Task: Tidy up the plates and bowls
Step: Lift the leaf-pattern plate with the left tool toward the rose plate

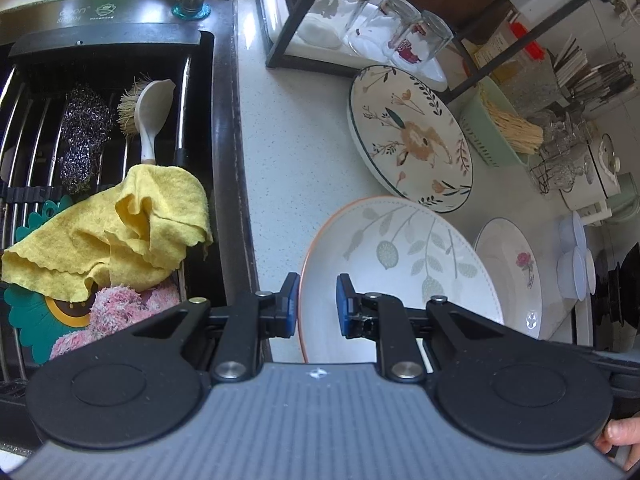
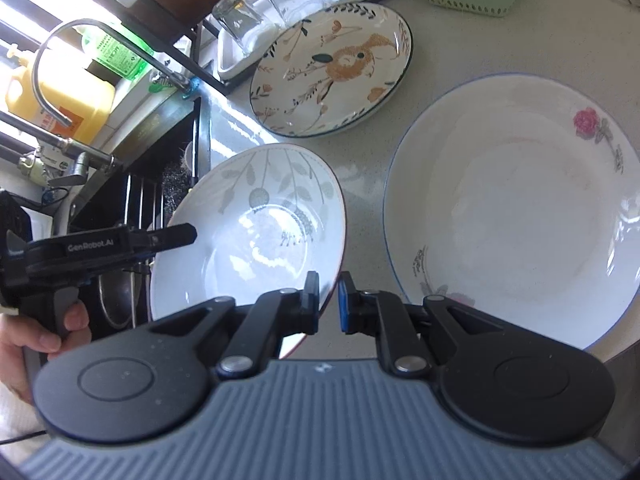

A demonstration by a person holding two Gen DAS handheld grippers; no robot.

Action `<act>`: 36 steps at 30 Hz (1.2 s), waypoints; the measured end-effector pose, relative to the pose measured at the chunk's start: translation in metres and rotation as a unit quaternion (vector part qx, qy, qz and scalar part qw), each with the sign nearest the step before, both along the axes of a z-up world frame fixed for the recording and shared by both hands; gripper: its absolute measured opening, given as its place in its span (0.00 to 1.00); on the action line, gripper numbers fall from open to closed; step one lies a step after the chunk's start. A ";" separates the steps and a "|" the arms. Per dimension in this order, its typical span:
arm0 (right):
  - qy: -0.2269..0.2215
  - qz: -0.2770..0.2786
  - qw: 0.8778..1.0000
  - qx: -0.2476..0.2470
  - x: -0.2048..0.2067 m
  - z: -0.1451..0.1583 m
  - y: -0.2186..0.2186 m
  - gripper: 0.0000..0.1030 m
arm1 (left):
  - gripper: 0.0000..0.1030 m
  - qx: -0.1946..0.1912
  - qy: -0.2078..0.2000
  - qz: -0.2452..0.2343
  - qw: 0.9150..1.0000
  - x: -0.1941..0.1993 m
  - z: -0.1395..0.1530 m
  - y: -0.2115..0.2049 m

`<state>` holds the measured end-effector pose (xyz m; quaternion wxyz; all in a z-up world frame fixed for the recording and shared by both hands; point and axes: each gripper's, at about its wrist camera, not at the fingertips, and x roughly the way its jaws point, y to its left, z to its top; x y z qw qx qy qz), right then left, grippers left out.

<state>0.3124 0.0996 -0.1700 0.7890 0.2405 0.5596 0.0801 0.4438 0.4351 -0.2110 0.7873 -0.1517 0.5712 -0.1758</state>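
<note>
We find the jaws of the left gripper (image 1: 317, 305) standing apart, straddling the near rim of the leaf-patterned plate (image 1: 400, 264) without pressing on it, one blue pad outside the rim and one over the plate's inner face. The jaws of the right gripper (image 2: 329, 303) stand only slightly apart, with the opposite edge of the same leaf-patterned plate (image 2: 248, 232) in the gap; we cannot tell whether the pads touch it. That plate appears tilted, its orange-edged rim raised over the pale counter (image 1: 288, 152). In the right wrist view the left gripper reaches in over the plate's left rim. Just beside it on the right lies the rose plate (image 2: 516, 212), flat on the counter. Behind both sits the rabbit plate (image 1: 410, 136), near a dark rack (image 1: 280, 20) holding upturned glasses (image 1: 344, 8) on a white tray. A green basket (image 1: 492, 136) of chopsticks stands right of the rabbit plate. Left of the counter, the black sink (image 1: 224, 120) holds a yellow cloth (image 1: 116, 232), a steel scourer (image 1: 84, 132) and a brush (image 1: 148, 112), close against the left gripper's side.
</note>
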 end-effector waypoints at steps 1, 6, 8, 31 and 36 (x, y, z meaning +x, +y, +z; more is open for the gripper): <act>-0.001 -0.003 1.000 0.002 -0.001 0.002 -0.004 0.13 | 0.21 0.000 0.004 0.000 1.000 -0.001 0.001 -0.003; -0.012 -0.017 1.000 0.005 -0.005 0.015 -0.023 0.12 | 0.21 -0.005 0.015 -0.007 1.000 -0.004 0.012 -0.021; -0.017 -0.020 1.000 0.003 -0.008 0.021 -0.032 0.12 | 0.21 -0.006 0.013 -0.011 1.000 -0.005 0.018 -0.031; -0.040 -0.077 0.996 0.007 -0.035 0.012 -0.151 0.12 | 0.21 -0.013 0.009 -0.073 0.997 -0.007 0.029 -0.160; -0.032 -0.076 0.997 0.007 -0.036 -0.003 -0.165 0.12 | 0.21 0.005 0.014 -0.080 0.997 -0.008 0.017 -0.179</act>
